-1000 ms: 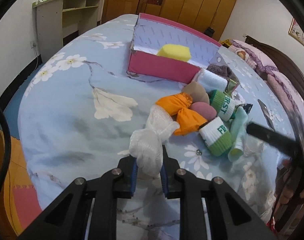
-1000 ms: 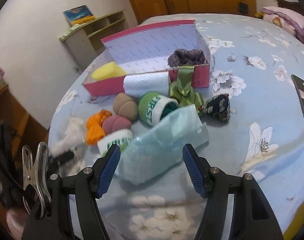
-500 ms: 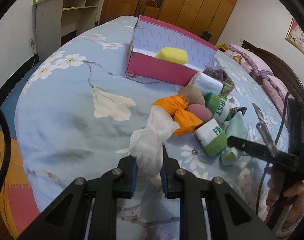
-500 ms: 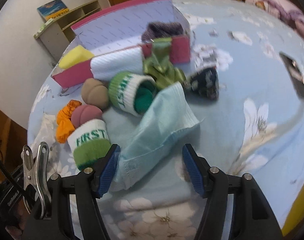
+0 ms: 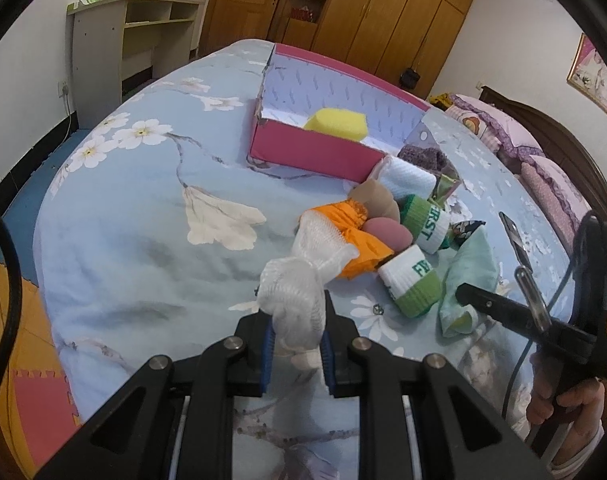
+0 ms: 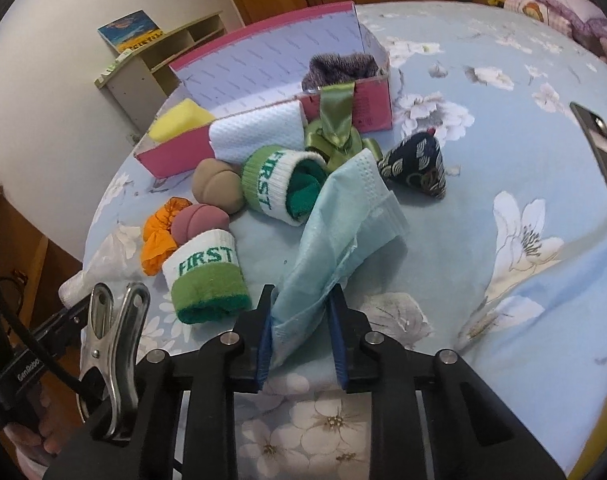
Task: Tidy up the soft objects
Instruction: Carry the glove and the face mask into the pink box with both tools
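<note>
Your left gripper (image 5: 295, 344) is clamped on the white mesh cloth (image 5: 303, 280), whose far end lies against the orange cloth (image 5: 355, 236) at the near-left edge of the pile. Your right gripper (image 6: 301, 338) is closed on the near corner of the pale green cloth (image 6: 343, 220), which trails up to the green-and-white "FIRST" wristband (image 6: 275, 188) lying on its side. A second "FIRST" wristband (image 6: 207, 276) sits just left of your right fingers, touching the pink ball (image 6: 199, 220). The pink box (image 5: 315, 152) stands open beyond the pile, holding the yellow sponge (image 5: 337, 122) and a purple knit piece (image 6: 341, 68); a white cloth (image 6: 259, 132) leans on its front wall. To your left the bedspread (image 5: 143, 220) is bare up to the mattress edge; to your right, the phone (image 6: 601, 144) lies well apart from the pile
</note>
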A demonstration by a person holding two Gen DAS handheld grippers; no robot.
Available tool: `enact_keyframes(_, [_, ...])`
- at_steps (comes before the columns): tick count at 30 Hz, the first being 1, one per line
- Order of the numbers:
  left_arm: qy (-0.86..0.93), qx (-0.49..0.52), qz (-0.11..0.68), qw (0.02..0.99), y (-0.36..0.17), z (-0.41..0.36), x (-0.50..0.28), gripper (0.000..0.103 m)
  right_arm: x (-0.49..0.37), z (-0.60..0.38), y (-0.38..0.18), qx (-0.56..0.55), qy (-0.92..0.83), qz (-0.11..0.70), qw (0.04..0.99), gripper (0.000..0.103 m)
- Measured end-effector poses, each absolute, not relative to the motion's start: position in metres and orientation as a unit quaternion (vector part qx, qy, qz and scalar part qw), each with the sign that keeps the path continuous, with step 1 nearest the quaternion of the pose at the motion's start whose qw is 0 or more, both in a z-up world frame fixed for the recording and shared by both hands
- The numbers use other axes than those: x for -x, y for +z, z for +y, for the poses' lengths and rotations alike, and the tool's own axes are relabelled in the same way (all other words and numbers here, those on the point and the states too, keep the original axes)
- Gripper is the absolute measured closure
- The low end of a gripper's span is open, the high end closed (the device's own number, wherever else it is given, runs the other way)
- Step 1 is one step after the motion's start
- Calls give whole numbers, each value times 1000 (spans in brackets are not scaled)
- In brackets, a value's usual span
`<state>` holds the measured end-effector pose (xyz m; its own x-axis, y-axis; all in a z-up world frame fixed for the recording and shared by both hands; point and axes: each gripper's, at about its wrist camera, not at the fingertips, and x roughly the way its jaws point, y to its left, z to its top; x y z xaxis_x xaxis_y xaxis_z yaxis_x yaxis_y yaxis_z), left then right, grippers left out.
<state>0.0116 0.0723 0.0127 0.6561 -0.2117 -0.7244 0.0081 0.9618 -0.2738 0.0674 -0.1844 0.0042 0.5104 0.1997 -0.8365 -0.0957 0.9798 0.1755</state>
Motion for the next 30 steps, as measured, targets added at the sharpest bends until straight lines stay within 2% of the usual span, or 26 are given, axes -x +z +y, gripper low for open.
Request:
enact_keyframes(18, [-76, 109, 390, 911, 47, 56, -26, 83, -62, -167, 42, 0, 147, 440, 886, 78])
enact_keyframes(30, [-76, 90, 369, 922, 82, 47, -75, 83, -95, -155, 67, 39, 177, 418, 890, 78])
